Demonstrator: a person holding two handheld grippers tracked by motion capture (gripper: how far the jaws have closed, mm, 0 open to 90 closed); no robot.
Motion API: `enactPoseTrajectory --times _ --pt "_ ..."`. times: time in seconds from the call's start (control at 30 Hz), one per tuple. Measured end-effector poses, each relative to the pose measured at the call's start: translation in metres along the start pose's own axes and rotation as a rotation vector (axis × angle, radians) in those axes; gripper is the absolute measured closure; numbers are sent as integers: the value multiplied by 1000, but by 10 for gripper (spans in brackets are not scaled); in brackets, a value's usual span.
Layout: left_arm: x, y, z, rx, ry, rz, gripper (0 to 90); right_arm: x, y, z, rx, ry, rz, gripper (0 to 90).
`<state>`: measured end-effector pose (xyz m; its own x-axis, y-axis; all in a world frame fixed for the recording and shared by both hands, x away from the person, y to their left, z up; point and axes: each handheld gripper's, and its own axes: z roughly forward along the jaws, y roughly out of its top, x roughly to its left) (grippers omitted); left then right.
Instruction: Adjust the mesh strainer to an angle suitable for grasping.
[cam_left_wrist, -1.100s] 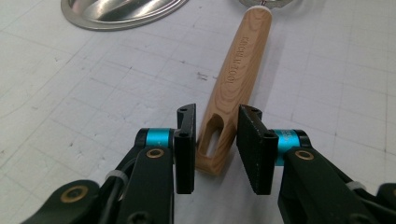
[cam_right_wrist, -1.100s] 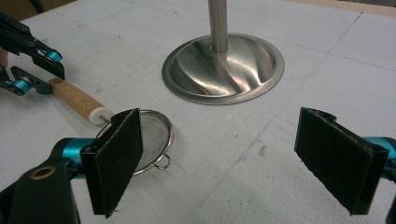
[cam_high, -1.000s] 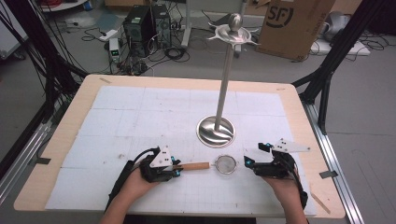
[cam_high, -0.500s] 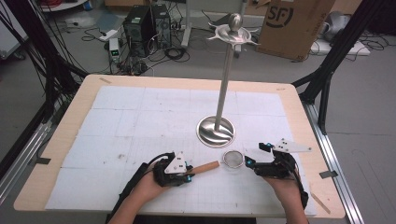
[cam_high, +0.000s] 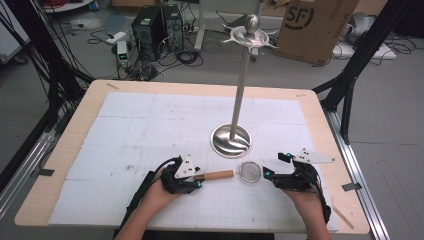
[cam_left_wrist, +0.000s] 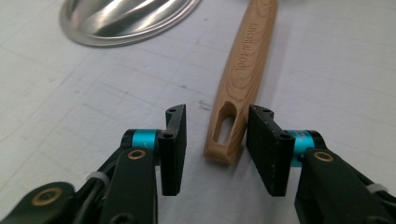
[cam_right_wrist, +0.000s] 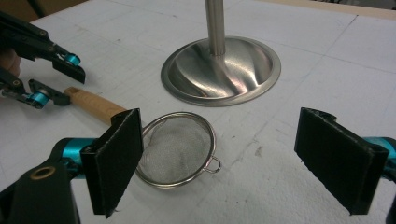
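Wooden strainer handle (cam_left_wrist: 240, 79) sits loose btwn L gripper (cam_left_wrist: 215, 140) fingers, just opened; R gripper (cam_right_wrist: 233, 161) fingers wide open, empty. Squeeze mid-handle, lift level.

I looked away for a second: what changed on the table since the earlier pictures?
The left hand-held gripper slid the strainer by its wooden handle toward the right hand-held gripper, then its jaws have just been opening, letting the handle go; it lies between them. The right hand-held gripper and the steel stand stayed put.
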<state>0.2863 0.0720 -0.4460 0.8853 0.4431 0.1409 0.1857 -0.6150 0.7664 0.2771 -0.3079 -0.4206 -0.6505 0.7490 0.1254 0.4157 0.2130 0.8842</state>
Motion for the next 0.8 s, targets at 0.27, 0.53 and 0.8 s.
enactPoseTrajectory --times 0.27,0.53,0.8 --pt "14 -3 3 2 101 -65 565 1 0 1 3 2 -4 145" --pt "22 -1 6 -8 136 -101 565 2 -1 4 13 3 -4 145" --pt "31 2 13 -1 150 -145 569 2 -1 4 14 6 -2 145"
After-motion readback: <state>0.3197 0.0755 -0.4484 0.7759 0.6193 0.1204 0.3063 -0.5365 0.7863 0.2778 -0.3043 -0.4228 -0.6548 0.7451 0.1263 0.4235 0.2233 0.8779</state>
